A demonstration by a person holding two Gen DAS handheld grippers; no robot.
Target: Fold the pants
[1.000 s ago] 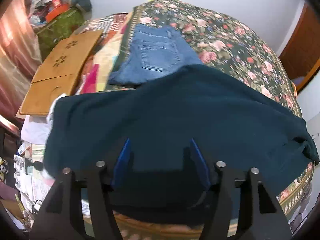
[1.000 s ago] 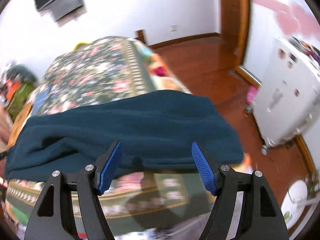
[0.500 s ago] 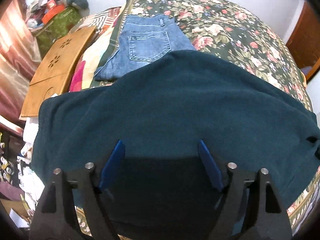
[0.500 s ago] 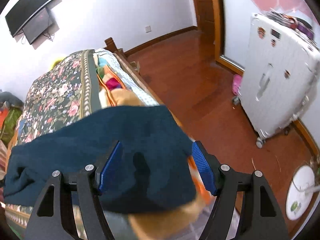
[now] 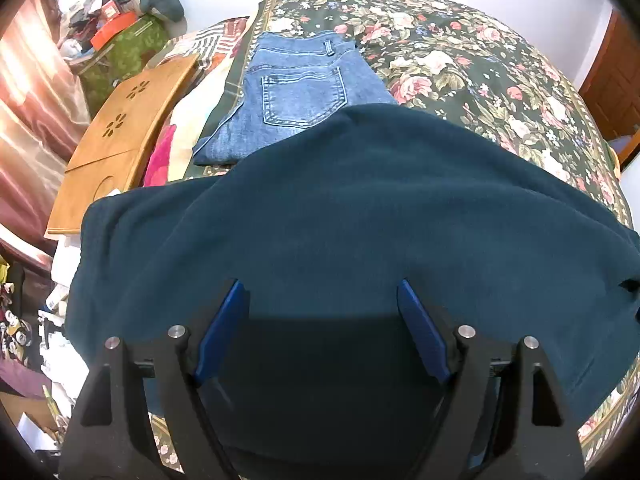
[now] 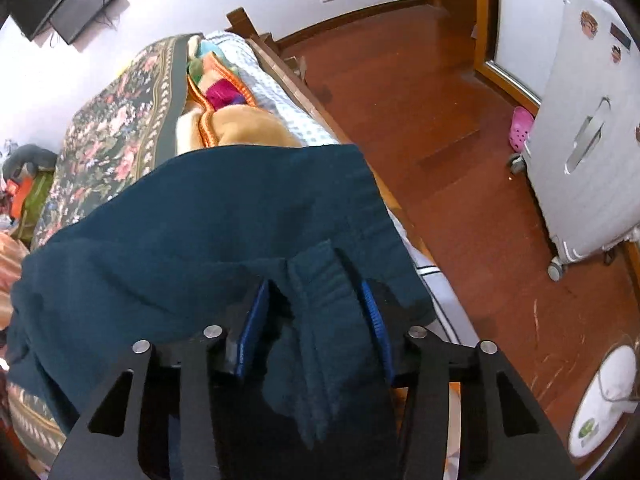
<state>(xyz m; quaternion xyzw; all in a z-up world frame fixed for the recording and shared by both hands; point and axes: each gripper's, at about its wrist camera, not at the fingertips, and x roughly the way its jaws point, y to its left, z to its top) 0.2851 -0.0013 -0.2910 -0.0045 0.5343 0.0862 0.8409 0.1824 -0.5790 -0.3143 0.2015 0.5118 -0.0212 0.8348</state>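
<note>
Dark teal pants [image 5: 360, 208] lie spread across the floral bed cover [image 5: 460, 64]. My left gripper [image 5: 322, 292] hovers just over their near part, open wide, with flat cloth below and nothing pinched. In the right wrist view the same pants [image 6: 200, 216] end at the bed's side edge. There a ribbed hem [image 6: 324, 292] stands up as a fold between the jaws of my right gripper [image 6: 314, 288]. Those jaws are closing around it. The right pad [image 6: 374, 320] touches the fold, while a dark gap remains at the left pad.
Folded blue jeans [image 5: 296, 96] lie beyond the teal pants. A wooden lap tray [image 5: 120, 140] and clutter sit off the bed's left side. On the right are a red wooden floor [image 6: 440, 140], a white suitcase [image 6: 592, 140] and a white appliance [image 6: 604, 400].
My left gripper's jaws widened and it sank closer to the pants. My right gripper swung to the pants' end at the bed's side edge, dropped, and narrowed its jaws around the ribbed hem.
</note>
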